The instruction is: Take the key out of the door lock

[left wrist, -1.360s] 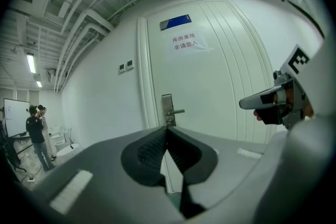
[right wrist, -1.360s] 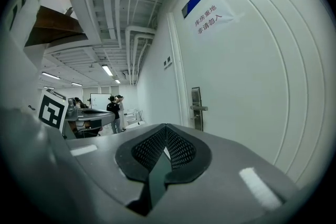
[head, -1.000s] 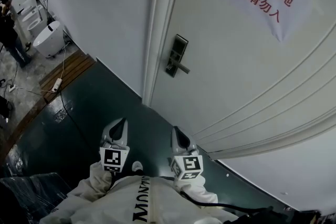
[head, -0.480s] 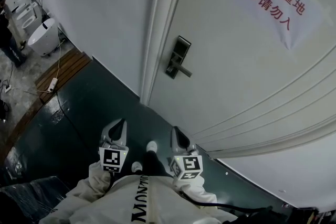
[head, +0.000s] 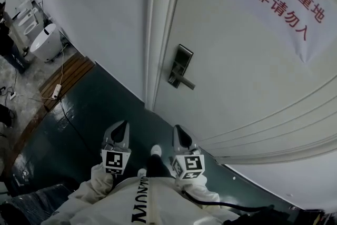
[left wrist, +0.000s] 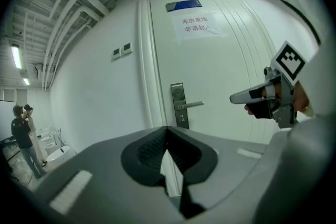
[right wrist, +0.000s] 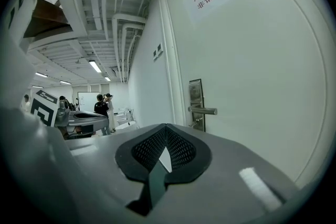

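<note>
One upright door lock (left wrist: 177,93), lever handle (left wrist: 193,105) horizontal

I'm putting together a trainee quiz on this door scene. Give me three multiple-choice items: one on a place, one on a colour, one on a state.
1. Where on the door is the lock plate?
A by its left edge
B at its centre
C by its right edge

2. What colour is the print on the paper sign?
A blue
B red
C green

3. How do the right gripper jaws stand?
A wide open
B clamped on a cloth
C shut, with nothing between them

Answers:
1 A: the plate sits right beside the door frame.
2 B: the characters on the sign are red.
3 C: its tips meet, with only the far room behind them.
</note>
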Demonstrator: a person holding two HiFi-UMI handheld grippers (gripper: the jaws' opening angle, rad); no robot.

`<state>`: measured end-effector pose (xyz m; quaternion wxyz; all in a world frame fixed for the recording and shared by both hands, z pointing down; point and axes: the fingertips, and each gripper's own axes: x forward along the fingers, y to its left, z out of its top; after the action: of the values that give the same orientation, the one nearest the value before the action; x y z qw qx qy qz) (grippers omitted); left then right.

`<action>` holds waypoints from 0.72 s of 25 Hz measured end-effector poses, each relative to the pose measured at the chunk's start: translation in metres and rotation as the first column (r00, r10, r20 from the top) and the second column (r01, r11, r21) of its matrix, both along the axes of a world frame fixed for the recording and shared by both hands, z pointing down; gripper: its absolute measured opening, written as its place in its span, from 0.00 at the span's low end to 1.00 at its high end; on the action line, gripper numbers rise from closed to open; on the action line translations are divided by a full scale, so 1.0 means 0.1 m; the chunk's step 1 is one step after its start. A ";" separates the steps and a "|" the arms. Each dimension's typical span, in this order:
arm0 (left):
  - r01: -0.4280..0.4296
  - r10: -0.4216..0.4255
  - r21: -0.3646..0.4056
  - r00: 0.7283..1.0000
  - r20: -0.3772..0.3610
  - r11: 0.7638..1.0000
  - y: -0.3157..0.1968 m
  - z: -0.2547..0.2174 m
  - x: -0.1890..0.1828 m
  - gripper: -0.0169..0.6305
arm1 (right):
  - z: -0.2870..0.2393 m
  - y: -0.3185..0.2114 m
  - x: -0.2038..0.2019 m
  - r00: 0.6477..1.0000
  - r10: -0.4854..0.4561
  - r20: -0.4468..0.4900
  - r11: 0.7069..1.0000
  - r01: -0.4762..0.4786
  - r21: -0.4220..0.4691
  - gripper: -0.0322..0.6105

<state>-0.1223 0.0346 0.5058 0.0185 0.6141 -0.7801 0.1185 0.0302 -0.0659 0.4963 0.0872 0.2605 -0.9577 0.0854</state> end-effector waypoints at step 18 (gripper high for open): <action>-0.070 0.071 -0.020 0.997 0.032 0.997 -1.59 -0.11 -0.41 0.03 | -0.15 -1.42 -0.49 0.998 0.025 0.051 0.999 -0.026 0.024 0.05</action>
<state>-0.1637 -0.1247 0.4948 0.0074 0.6391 -0.7569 0.1366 -0.0190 -0.2083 0.4817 0.0584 0.2714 -0.9573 0.0811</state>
